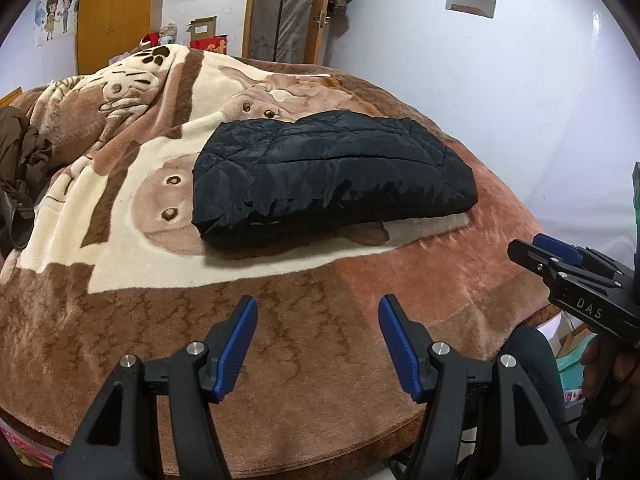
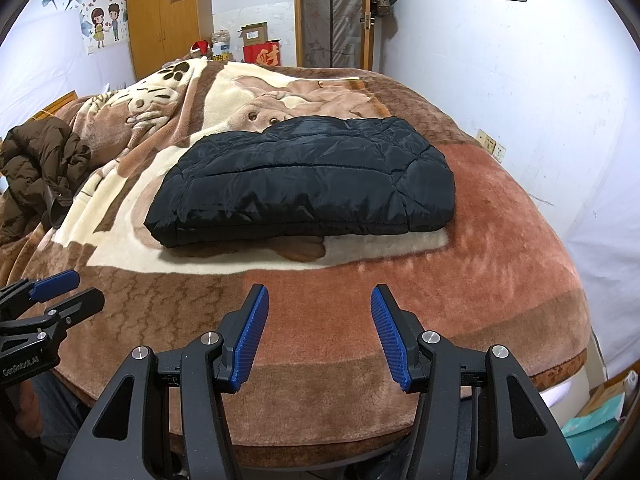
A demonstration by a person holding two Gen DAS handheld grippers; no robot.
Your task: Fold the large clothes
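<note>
A dark quilted jacket (image 1: 332, 176) (image 2: 304, 184) lies folded into a flat rectangle in the middle of the bed. My left gripper (image 1: 318, 312) hovers over the blanket near the bed's front edge, well short of the jacket, open with nothing between its blue pads. My right gripper (image 2: 320, 300) is held the same way beside it, open and empty. Each gripper shows in the other's view: the right gripper (image 1: 536, 246) at the right edge of the left wrist view, the left gripper (image 2: 76, 288) at the left edge of the right wrist view.
A brown and cream animal-print blanket (image 2: 500, 240) covers the bed. A crumpled brown puffy coat (image 2: 40, 164) (image 1: 16, 148) lies at the bed's left side. White walls close in on the right; a wardrobe (image 2: 160, 16), boxes and a door stand behind.
</note>
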